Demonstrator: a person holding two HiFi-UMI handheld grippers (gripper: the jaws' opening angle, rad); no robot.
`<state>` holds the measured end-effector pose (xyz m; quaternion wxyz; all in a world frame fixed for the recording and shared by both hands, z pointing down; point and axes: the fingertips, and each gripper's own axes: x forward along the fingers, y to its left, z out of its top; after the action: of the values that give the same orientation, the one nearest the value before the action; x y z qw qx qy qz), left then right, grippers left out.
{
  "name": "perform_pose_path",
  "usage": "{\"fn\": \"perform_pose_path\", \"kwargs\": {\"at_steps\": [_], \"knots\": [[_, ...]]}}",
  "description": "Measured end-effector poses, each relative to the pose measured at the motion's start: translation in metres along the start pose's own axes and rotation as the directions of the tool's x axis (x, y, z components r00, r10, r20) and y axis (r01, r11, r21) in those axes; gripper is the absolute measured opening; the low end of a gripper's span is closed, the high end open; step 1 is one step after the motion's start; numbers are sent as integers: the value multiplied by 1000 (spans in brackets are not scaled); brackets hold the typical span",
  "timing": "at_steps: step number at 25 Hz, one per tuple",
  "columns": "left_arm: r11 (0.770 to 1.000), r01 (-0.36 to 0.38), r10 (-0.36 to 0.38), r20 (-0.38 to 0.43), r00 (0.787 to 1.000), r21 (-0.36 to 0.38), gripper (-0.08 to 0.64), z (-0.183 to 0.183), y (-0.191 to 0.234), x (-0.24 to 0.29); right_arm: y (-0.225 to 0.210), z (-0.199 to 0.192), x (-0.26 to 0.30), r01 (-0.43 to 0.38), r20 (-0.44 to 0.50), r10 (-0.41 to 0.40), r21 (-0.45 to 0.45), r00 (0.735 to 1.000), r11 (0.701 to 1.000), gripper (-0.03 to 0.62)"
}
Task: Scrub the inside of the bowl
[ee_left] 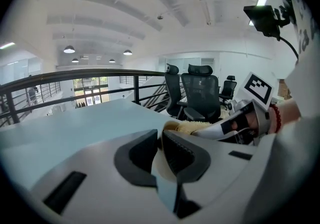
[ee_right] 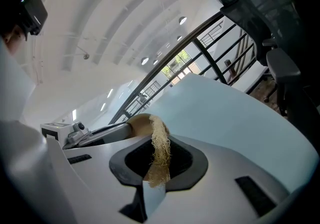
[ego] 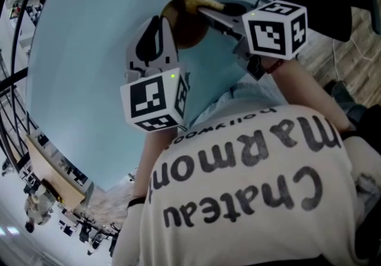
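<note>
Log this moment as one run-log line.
left gripper: jaws shut on rim of brown wooden bowl | right gripper: jaws shut on tan fibrous scrubber | scrubber: at bowl rim | surface: pale blue table

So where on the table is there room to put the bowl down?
The blue table is bare left of the left gripper, out to its rim, and beyond the bowl. Crowded at the bowl, where the right gripper holds a scrubber.

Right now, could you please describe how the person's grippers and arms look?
Both white-shelled, the left gripper and right gripper have dark grey pads and a cube with black square markers. The person wears a white lettered shirt and a red bracelet.
</note>
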<state>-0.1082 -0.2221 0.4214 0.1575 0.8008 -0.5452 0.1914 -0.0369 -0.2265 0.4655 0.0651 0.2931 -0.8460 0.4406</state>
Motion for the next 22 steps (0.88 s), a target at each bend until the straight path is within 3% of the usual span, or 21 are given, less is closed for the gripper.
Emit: {"fn": "perform_pose_path", "kwargs": {"at_steps": [9,14,22], "knots": [[1000,-11,11,-37,999,3,29,-9,-1,3,7,-5,1,0,-26,0,-14,1000,1000,61],[999,4,-2,-33,999,48,28,-11,-12,7,15,-12,5,-29,-46,28,-30,999,999,61],[999,6,-3,-54,999,45,23,-12,-14,12,34,-14,9,-98,-65,95,-53,993,994,60]]}}
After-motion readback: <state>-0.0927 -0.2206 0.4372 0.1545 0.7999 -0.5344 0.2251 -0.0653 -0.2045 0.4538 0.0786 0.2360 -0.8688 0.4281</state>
